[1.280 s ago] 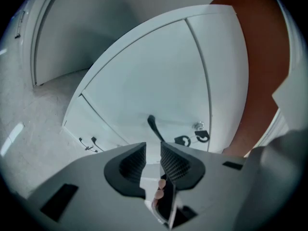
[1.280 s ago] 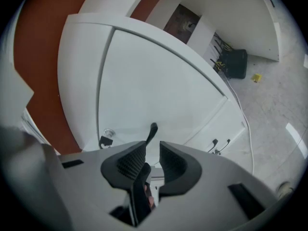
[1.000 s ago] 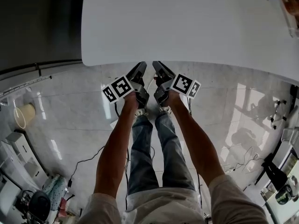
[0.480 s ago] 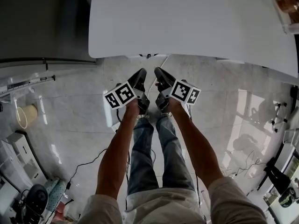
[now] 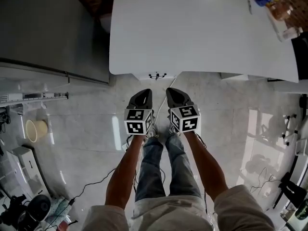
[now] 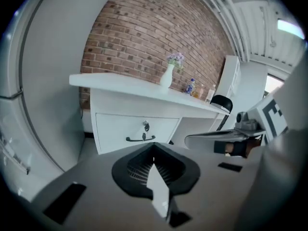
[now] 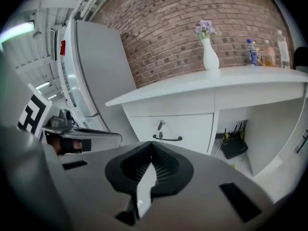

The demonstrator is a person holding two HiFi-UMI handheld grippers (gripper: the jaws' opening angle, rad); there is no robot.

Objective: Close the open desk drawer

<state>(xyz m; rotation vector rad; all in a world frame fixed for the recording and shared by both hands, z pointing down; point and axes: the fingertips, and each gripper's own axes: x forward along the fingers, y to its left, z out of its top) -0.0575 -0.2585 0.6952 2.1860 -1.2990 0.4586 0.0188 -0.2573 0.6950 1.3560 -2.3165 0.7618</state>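
Observation:
The white desk fills the top of the head view. Its drawer front, with a dark handle and a key above it, faces both grippers. In the head view the drawer shows just past the desk's front edge. My left gripper and right gripper hang side by side in the air in front of the drawer, apart from it. Both are shut with nothing between the jaws, as seen at the left gripper and the right gripper. The drawer front and handle also show in the right gripper view.
A white vase with flowers and some bottles stand on the desk. A large grey fridge stands left of it. A black box with cables sits under the desk. The person's legs stand on glossy tile.
Both grippers have rolled so their marker cubes now face up, and they sit closer to the camera. The desk has shifted up in the view, and the drawer front now shows.

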